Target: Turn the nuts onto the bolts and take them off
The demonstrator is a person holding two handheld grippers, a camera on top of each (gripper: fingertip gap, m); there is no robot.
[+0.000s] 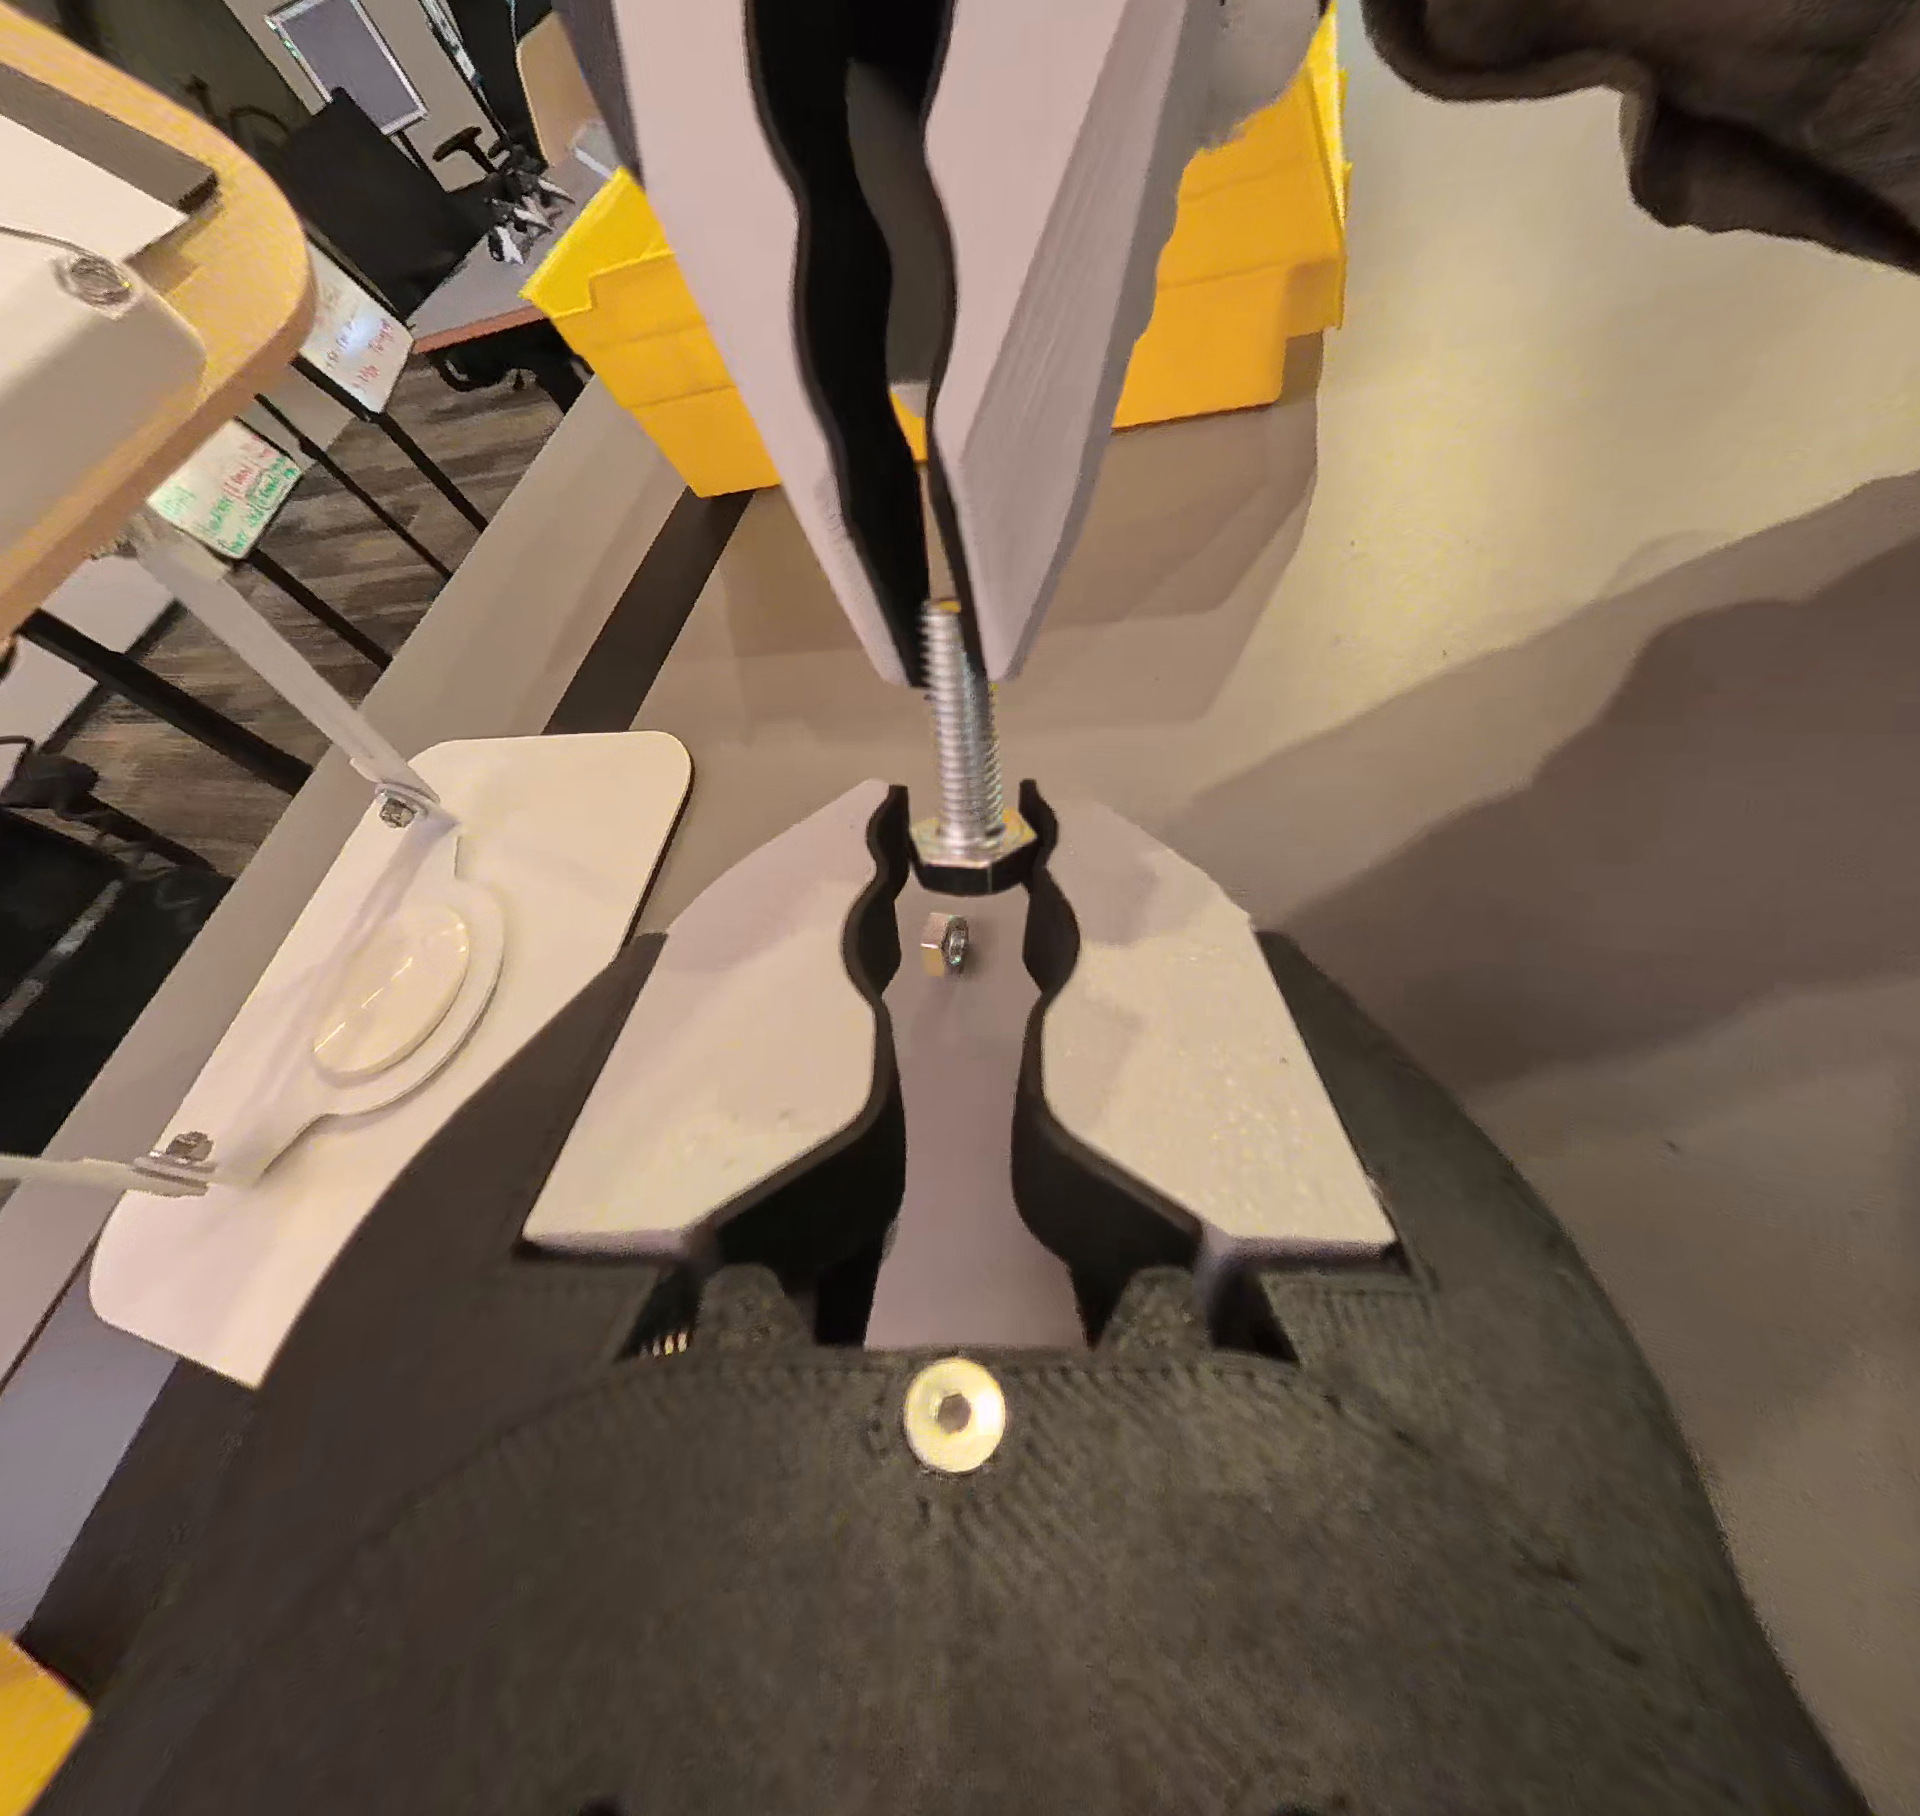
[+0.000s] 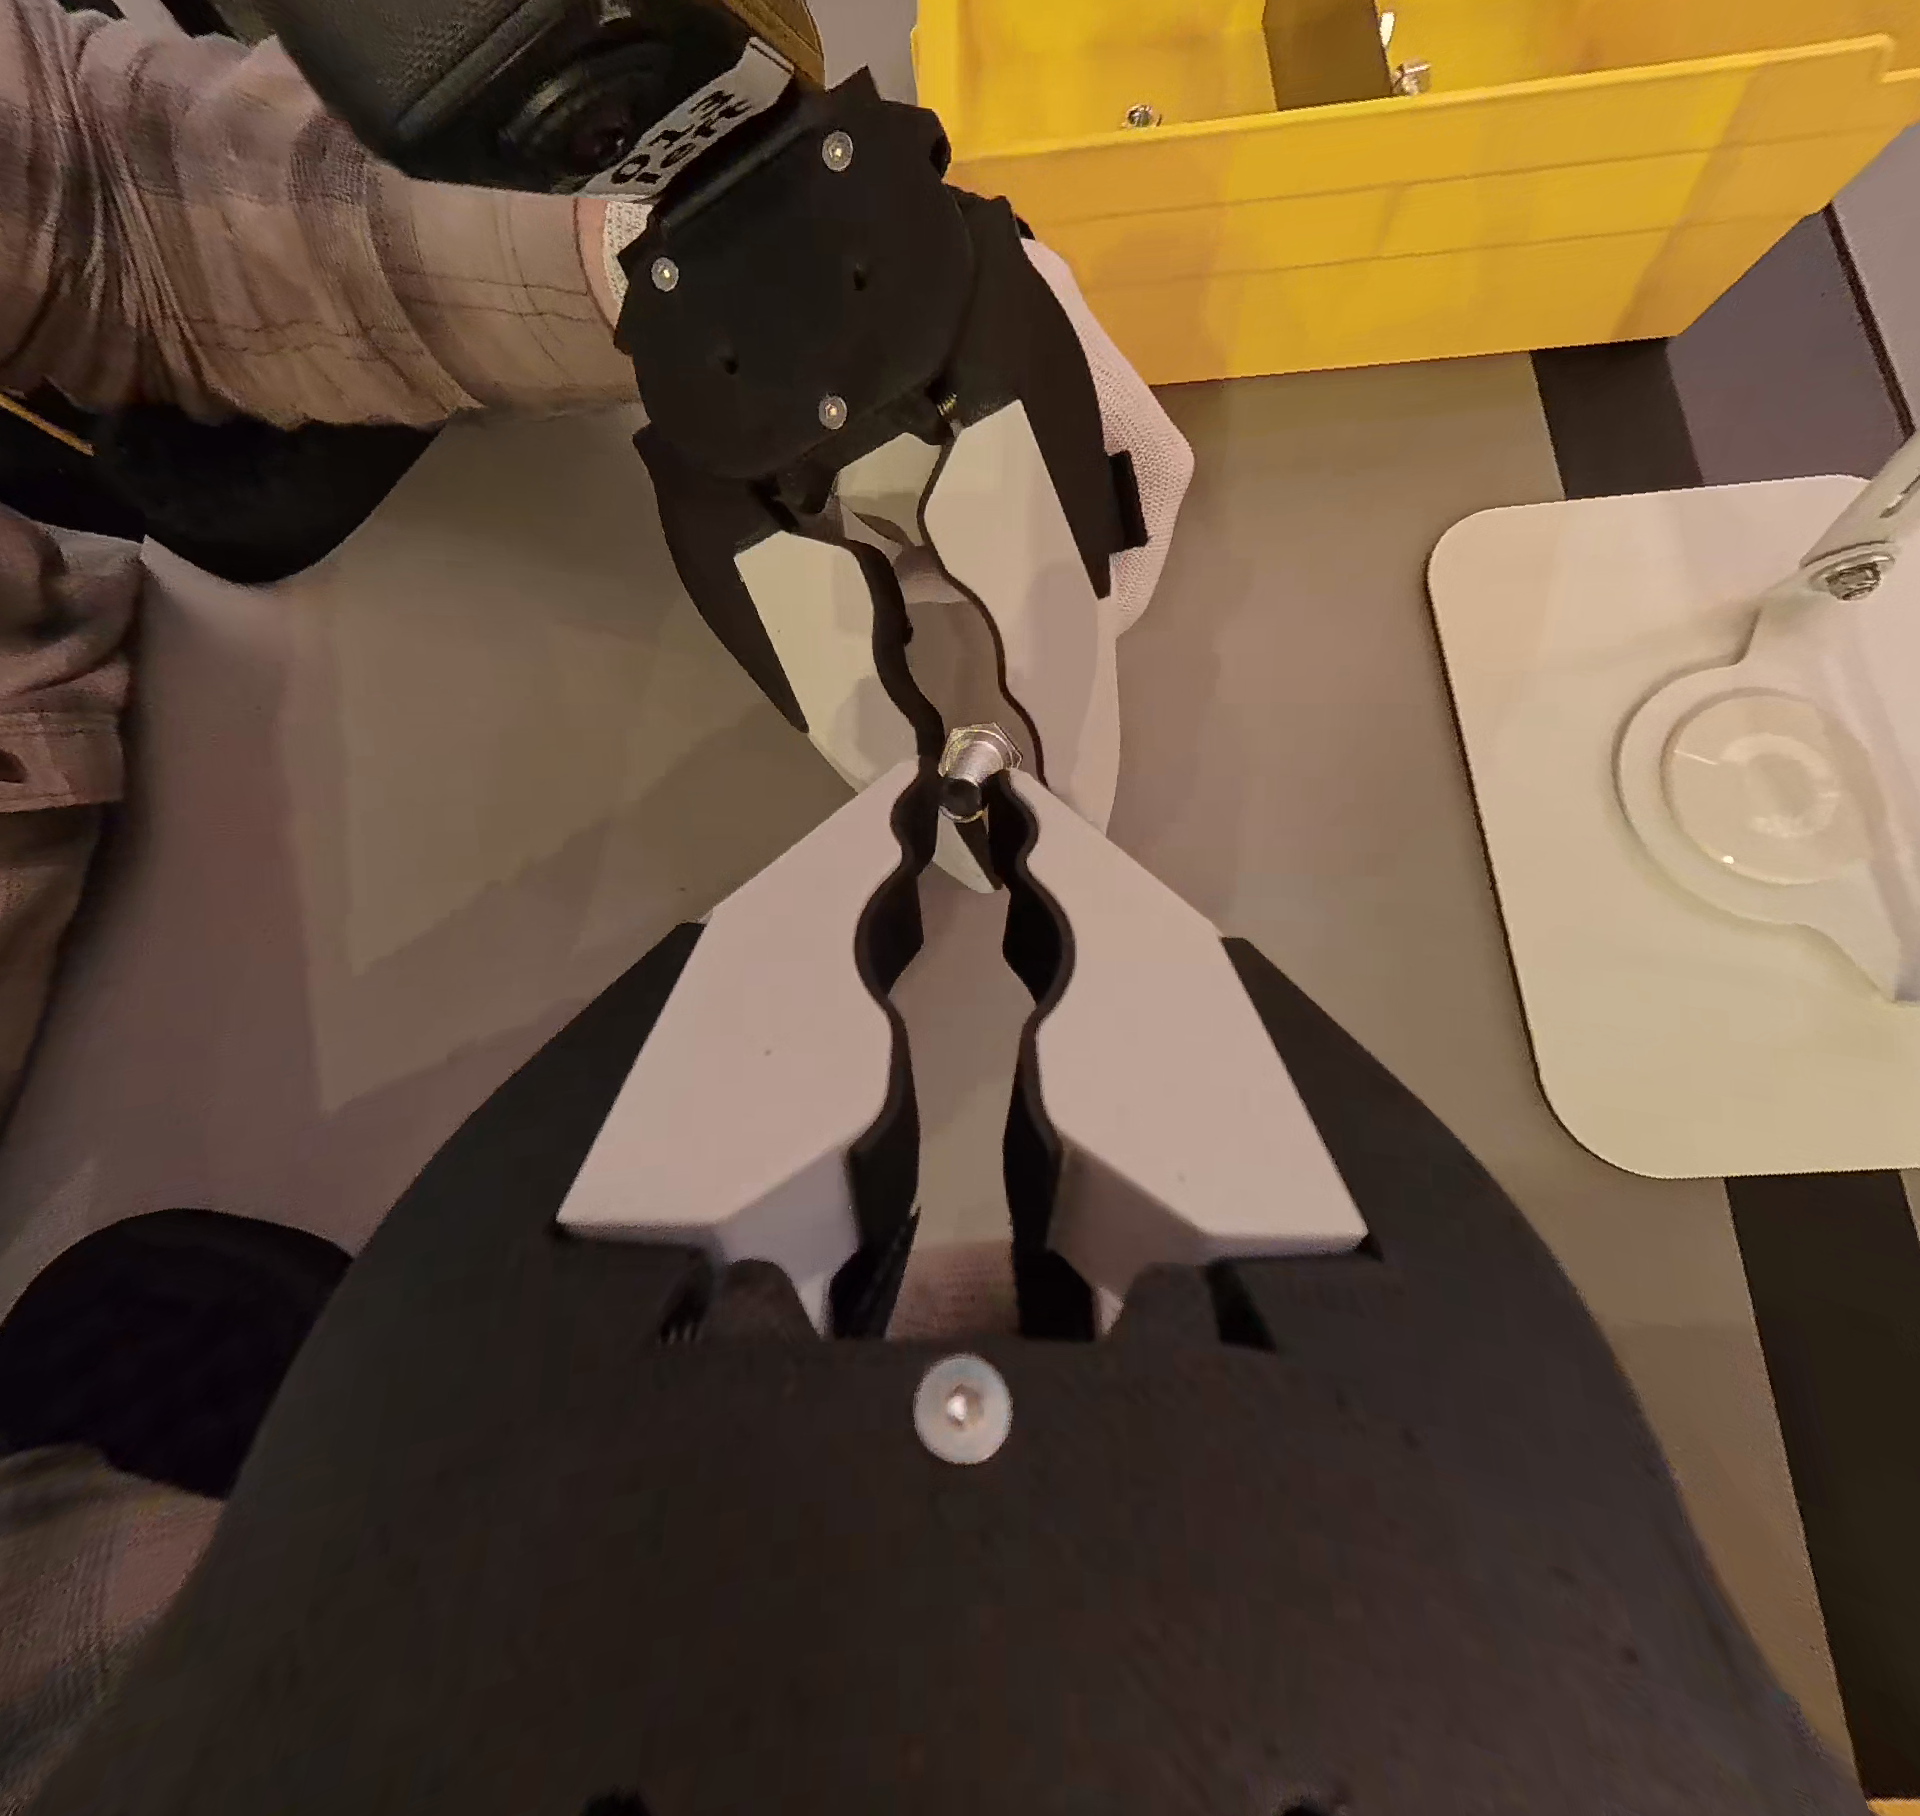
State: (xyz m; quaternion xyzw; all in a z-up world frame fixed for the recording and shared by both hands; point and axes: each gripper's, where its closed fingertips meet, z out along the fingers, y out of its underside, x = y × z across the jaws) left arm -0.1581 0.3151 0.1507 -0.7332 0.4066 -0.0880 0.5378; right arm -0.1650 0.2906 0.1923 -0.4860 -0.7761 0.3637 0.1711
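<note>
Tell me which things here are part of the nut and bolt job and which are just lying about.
In the job: bolt, hex piece at its lower end, loose nut, left tool, right tool.
Lying about: yellow bins, white stand base.

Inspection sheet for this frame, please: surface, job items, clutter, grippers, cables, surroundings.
Surface: grey table, mostly bare.
Job's things: threaded bolt with a hex nut on it; loose small nut on the table.
Clutter: yellow bins; white stand base.
Grippers: left gripper shut on the hex nut; right gripper shut on the bolt's other end.
Cables: nothing seen.
Surroundings: office chairs and whiteboards, left wrist view.
</note>
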